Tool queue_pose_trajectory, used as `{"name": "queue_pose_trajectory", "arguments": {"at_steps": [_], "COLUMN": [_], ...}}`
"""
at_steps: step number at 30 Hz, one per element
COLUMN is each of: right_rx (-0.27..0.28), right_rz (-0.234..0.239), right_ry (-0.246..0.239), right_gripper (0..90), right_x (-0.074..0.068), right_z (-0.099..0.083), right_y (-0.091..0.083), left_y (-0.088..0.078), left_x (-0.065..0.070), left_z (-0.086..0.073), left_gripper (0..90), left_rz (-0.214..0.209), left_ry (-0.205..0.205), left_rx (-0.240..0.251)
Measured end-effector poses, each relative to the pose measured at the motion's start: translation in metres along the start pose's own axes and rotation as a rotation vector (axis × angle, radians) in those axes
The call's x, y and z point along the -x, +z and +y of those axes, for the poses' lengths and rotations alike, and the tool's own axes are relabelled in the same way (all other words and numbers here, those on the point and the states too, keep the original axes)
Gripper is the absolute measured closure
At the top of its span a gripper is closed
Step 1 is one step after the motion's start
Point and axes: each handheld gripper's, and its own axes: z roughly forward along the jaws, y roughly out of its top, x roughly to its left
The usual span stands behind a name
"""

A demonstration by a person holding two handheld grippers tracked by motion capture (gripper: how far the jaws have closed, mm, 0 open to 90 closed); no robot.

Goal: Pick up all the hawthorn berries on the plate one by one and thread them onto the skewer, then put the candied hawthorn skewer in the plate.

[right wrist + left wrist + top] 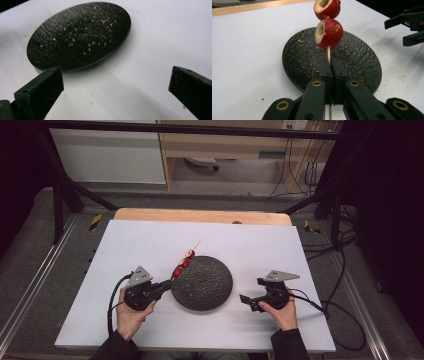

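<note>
Skewer: thin wooden stick with red cored fruit pieces, slanting up over the round black textured plate, centre frame.
Left gripper: pressed together, pinching the stick's bare lower end.
Right gripper: spread, empty, lower right; fruit lies up-left.
Nearer hand: left.
Left gripper view adds: hollowed fruit cores.
Right gripper view adds: crumbs on plate.

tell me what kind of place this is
Probably a lab or workshop bench set up for recording handling work, not a kitchen. A white board lies on a wooden table inside a black metal frame, cables trail over the floor, and a person works with a handheld claw in each hand.
</note>
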Motion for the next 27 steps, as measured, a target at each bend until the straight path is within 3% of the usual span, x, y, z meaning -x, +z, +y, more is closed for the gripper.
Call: {"name": "queue_pose_trajectory", "arguments": {"at_steps": [14,19,27], "right_rx": [-0.016,-0.042,-0.025], "right_rz": [-0.048,-0.056,-0.055], "right_ry": [0.015,0.017,0.021], "right_gripper": [0.6,0.6,0.6], "right_x": [0.016,0.019,0.02], "right_z": [-0.026,-0.032,-0.033], "right_y": [-0.021,-0.021,-0.025], "left_y": [0.018,0.033,0.058], "left_x": [-0.001,0.002,0.012], "left_z": [0.022,0.022,0.013], "left_gripper": [88.4,88.4,88.4], "left_rz": [-0.023,-0.023,-0.008], "left_ry": [0.04,0.04,0.053], "left_rx": [-0.135,-0.178,-0.265]}}
